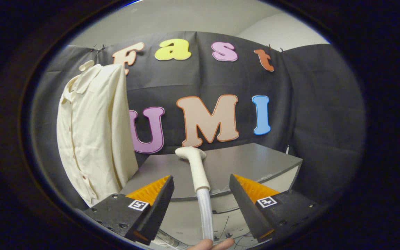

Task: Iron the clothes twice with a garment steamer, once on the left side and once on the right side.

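Observation:
A cream button-up shirt [94,133] hangs on a hanger, to the left of and beyond the fingers. The white garment steamer [196,165] lies with its head on the grey table [255,161], its handle pointing back between my fingers and its ribbed hose [206,213] dropping below the table edge. My gripper [201,182] is open, one finger on each side of the steamer handle with a gap on both sides, touching nothing.
A person's fingertips [212,244] show at the bottom, just beneath the hose. The table's front edge and white side panel lie ahead of the fingers, with thin cables [227,225] hanging beneath. Black cloth walls the booth behind.

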The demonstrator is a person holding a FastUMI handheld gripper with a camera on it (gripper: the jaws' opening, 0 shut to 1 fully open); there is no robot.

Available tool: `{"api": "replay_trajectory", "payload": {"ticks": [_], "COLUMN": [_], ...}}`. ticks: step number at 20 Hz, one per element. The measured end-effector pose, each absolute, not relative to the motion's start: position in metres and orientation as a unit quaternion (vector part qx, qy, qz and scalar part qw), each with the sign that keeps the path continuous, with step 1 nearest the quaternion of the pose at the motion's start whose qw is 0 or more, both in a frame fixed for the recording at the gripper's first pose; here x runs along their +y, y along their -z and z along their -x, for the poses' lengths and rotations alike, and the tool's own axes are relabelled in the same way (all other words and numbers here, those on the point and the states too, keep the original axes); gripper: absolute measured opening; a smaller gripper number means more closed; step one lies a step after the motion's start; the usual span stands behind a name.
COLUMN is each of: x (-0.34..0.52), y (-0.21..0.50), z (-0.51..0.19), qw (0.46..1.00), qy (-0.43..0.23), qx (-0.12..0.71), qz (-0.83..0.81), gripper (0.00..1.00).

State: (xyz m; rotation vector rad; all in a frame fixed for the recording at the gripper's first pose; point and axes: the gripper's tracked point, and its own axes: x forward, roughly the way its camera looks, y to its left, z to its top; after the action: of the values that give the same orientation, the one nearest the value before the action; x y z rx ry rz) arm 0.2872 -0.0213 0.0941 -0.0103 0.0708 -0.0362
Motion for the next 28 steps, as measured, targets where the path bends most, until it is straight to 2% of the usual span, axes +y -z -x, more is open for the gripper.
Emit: {"api": "replay_trajectory", "payload": {"ticks": [6,18,21,22,24,26,28], "x": [-0.034,-0.003,-0.001,-0.003,-0.003,-0.008,-0.008], "y": [-0.113,-0.060,-0.056,-0.054,-0.047,-0.034,-0.035], "z": [-0.356,-0.456,-0.467,-0.469,-0.469,-0.464,-0.466], "qw": [0.997,0.974,0.969,0.967,0.961,0.947,0.947], "qy": [0.043,-0.008,0.006,0.017,0.020,0.031,0.038], "qx": [0.052,0.225,0.238,0.243,0.260,0.302,0.305], "qz": [0.023,0.034,0.060,0.071,0.089,0.106,0.090], "gripper": [0.98,0.98,0.89,0.81,0.57,0.53,0.48]}}
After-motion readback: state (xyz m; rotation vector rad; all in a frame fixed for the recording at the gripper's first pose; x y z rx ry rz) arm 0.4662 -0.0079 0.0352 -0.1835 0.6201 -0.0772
